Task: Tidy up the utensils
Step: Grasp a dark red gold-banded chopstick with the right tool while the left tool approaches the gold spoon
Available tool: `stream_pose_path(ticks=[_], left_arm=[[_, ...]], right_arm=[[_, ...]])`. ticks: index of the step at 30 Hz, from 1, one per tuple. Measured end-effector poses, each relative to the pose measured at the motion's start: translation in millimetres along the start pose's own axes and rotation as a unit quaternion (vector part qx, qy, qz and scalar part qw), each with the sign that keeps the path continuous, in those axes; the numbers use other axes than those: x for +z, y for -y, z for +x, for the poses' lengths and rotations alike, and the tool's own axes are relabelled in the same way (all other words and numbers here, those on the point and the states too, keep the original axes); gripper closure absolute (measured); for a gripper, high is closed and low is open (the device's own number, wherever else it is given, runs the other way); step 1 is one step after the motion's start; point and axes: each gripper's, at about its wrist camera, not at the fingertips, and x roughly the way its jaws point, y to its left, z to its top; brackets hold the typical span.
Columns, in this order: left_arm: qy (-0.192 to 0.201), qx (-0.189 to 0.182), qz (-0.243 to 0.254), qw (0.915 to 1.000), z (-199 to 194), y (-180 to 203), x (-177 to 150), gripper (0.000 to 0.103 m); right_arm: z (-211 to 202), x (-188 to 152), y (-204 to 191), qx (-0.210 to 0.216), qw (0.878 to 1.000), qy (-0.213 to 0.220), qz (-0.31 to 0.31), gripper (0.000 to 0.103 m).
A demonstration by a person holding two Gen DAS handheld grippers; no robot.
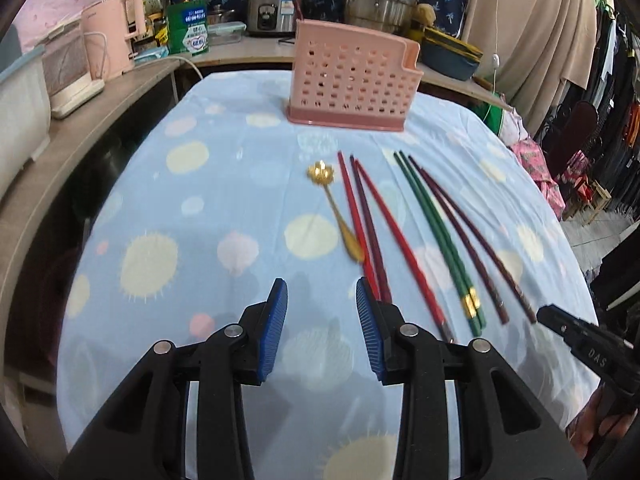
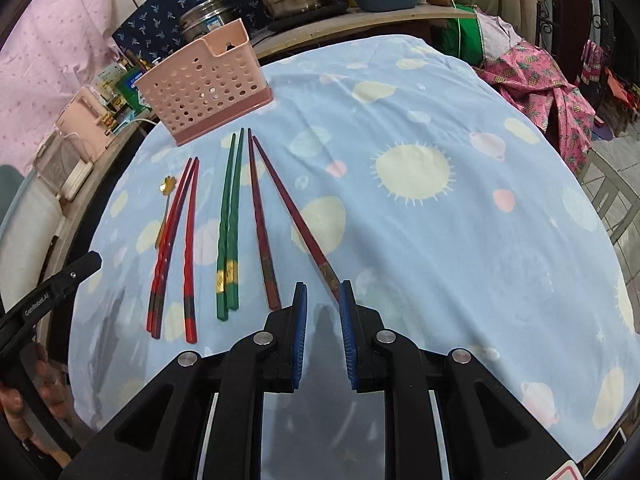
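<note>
Pick-up has yet to begin: both the left tongs (image 1: 321, 292) and right tongs (image 2: 323, 296) hang parted and empty near the chopsticks' (image 2: 228, 216) butt ends, so the next move calls for closing on a pair and carrying it toward the pink holder (image 2: 204, 84) at eleven o'clock.

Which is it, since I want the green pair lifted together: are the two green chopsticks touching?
Touching. The right wrist view shows the green chopsticks lying pressed side by side, no cloth visible between them along their thick ends.
</note>
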Motion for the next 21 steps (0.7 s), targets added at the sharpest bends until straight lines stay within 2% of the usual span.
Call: stream_pose_path(ticks=[6, 10, 13, 15, 21], left_arm=[[-0.013, 0.0, -0.006, 0.9999, -0.7, -4.3, -16.3, 0.069], [-0.015, 0.0, -0.005, 0.9999, 0.3, -4.2, -18.0, 0.068], [-0.015, -0.001, -0.006, 0.9999, 1.4, -3.8, -18.1, 0.066], [-0.014, -0.001, -0.006, 0.9999, 1.3, -3.9, -18.6, 0.061], [-0.017, 0.002, -0.013, 0.9998, 2.4, -9.0, -18.8, 0.06]], right_arm=[[1.6, -4.0, -10.7, -0.014, 0.999, 0.009, -0.031, 0.085], [1.2, -0.6, -11.8, -0.018, 0.999, 0.013, -0.033, 0.074], [2.6, 1.8, -12.1, -0.024, 0.999, 0.014, -0.037, 0.072], [5.7, 3.8, -9.8, -0.027, 0.999, 0.012, -0.036, 0.072], [15.9, 8.4, -3.1, -0.032, 0.999, 0.004, -0.028, 0.072]])
